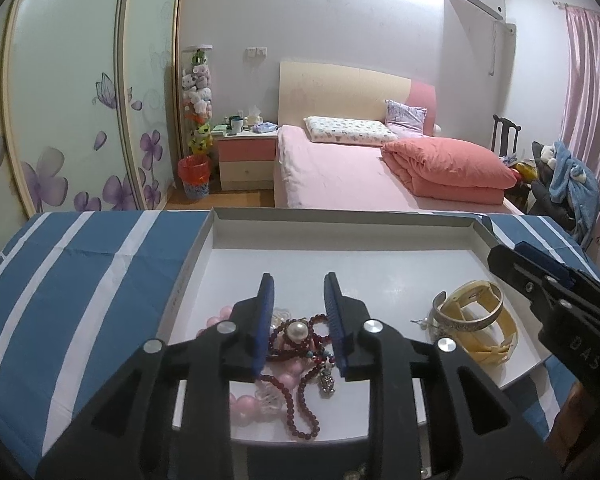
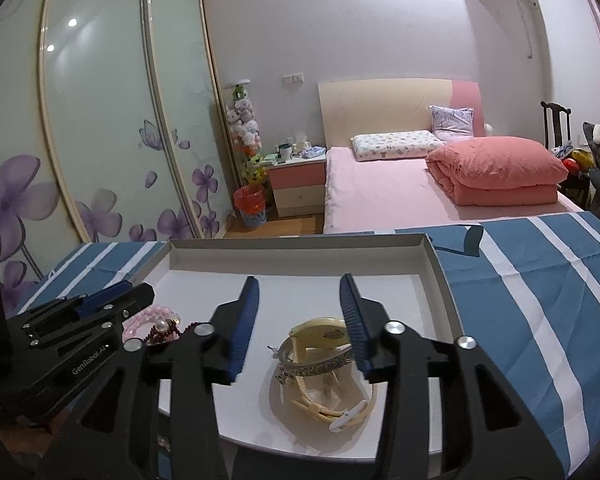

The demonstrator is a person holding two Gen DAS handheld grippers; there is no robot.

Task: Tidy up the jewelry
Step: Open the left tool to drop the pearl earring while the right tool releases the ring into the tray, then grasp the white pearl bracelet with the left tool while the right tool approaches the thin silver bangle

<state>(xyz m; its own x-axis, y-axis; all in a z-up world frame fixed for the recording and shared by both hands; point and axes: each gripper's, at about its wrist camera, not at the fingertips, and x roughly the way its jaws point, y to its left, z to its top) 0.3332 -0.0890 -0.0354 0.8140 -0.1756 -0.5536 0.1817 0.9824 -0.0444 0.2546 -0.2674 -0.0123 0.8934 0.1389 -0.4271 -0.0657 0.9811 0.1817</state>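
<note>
Left wrist view had my left claw [image 1: 299, 292] hanging with its jaws apart over the tangle at the near left of the white tray [image 1: 380, 236], gripping nothing. Between and just below its blue pads [image 1: 266, 312] lay the dark red bead strand [image 1: 300, 400] with a large pearl [image 1: 295, 331] on top, pink beads [image 1: 242, 402] spilling out to the left and a small silver charm [image 1: 327, 382] beside the right pad. From the right wrist view, my right claw [image 2: 300, 308] was likewise released and empty, poised over the other heap: a silver bangle [image 2: 320, 364] lying across a cream-yellow watch [image 2: 324, 334], whose strap [image 2: 340, 412] curled toward me. That heap sat just ahead of and under the right pad, slightly off centre toward it. I judged the sorting to be at its start, with both piles untouched and the far part of the tray bare; the step in hand was lining up for a first pick. The next move would have called for lowering one claw and closing on a single piece, and I reckoned the bangle the easier target, since the bead strands looked knotted together and would likely drag one another. The tray rested on the striped blue cloth [image 2: 520, 320] covering the tabletop.
</note>
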